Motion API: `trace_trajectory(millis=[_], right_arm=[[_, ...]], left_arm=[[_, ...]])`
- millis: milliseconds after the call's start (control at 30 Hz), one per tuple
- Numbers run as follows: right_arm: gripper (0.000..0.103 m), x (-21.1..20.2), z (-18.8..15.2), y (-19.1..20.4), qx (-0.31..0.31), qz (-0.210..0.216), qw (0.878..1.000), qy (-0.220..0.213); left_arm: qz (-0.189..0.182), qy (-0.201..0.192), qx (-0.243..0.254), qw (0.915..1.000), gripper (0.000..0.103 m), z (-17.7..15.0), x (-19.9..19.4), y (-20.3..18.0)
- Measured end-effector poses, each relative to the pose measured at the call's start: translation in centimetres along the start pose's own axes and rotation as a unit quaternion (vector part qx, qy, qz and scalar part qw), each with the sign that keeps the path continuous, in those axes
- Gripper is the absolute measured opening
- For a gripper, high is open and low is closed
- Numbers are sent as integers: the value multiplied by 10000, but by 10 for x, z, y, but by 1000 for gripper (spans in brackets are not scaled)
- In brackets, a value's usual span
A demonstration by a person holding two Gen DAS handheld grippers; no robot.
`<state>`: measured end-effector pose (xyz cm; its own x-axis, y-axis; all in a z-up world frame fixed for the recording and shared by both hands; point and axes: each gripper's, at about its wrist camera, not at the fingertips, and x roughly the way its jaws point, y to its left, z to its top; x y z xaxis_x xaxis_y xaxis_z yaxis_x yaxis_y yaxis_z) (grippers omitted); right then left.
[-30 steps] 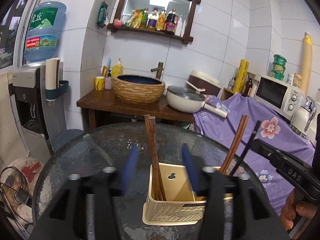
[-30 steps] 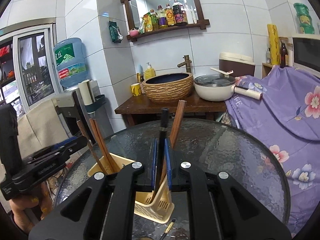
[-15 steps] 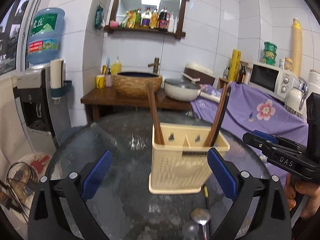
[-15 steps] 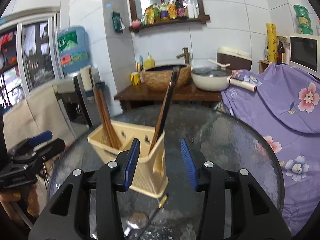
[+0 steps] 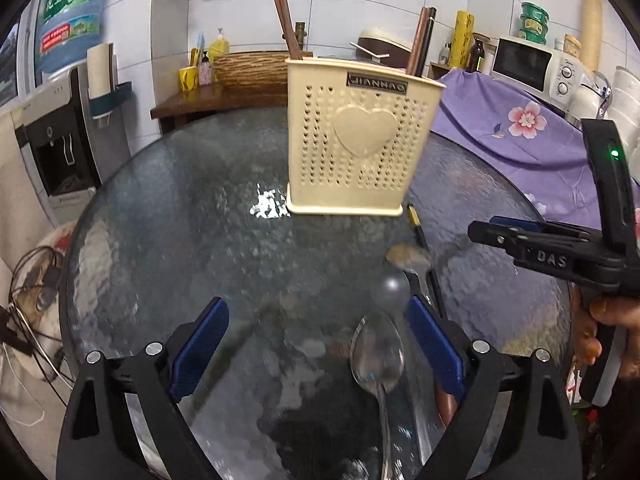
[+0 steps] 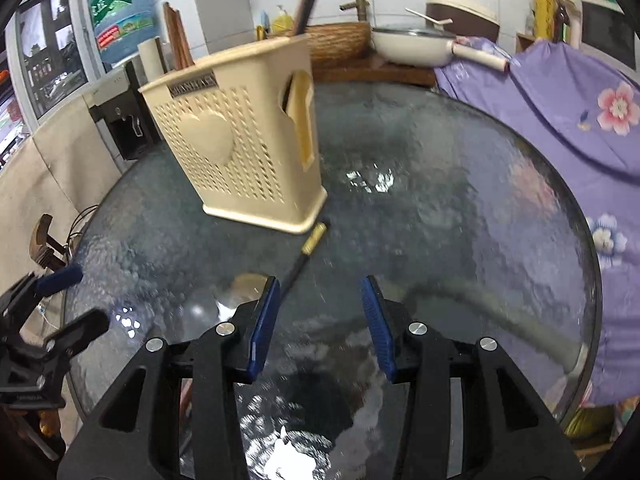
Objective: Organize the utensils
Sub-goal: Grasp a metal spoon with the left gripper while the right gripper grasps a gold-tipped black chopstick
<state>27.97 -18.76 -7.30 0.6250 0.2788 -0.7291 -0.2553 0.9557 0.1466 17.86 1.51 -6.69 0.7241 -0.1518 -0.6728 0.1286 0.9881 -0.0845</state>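
Cream utensil holder [image 5: 360, 136] stands upright on round glass table [image 5: 180, 220], wooden chopsticks [image 5: 286, 24] sticking out on top. Left gripper [image 5: 316, 340] jaws spread wide, just narrowed a little, nothing pinched; metal spoon [image 5: 378, 356] lies between pads. Right gripper [image 6: 320, 320] jaws parted, empty, above table. Black gold-tipped stick [image 6: 304, 252], perhaps chopstick, lies beside holder base.

Cream holder [image 5: 360, 136] upright, chopsticks [image 5: 286, 24] inside; spoon [image 5: 378, 356], seemingly steel, flat nearby.

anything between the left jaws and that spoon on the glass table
Nothing visible. The left gripper is open, and the spoon lies on the glass table, its bowl between the jaws near the right one. The cream holder stands farther back.
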Motion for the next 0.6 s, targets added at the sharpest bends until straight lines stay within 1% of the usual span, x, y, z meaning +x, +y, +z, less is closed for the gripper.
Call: trace_trajectory(millis=[67, 167, 300, 400, 433, 500, 600], right_arm=[[44, 4, -4, 1, 11, -19, 10000, 82], [43, 9, -4, 7, -49, -27, 9998, 189], [43, 21, 6, 16, -92, -65, 9995, 289], [41, 35, 17, 16, 15, -131, 9991, 394], [40, 39, 20, 18, 33, -216, 9989, 406], [37, 47, 26, 19, 64, -319, 9986, 418], [36, 61, 32, 22, 149, -382, 9978, 518]], left_arm=[[-36, 68, -6, 10000, 87, -9, -1, -4], [-16, 149, 32, 9999, 83, -18, 2, -9], [-34, 272, -36, 9996, 80, -27, 7, -11], [8, 269, -98, 9996, 80, -30, 6, -8], [25, 256, -113, 9996, 80, -31, 5, -7], [61, 228, -93, 9997, 80, -30, 3, -7], [99, 225, -29, 9997, 80, -30, 3, -10]])
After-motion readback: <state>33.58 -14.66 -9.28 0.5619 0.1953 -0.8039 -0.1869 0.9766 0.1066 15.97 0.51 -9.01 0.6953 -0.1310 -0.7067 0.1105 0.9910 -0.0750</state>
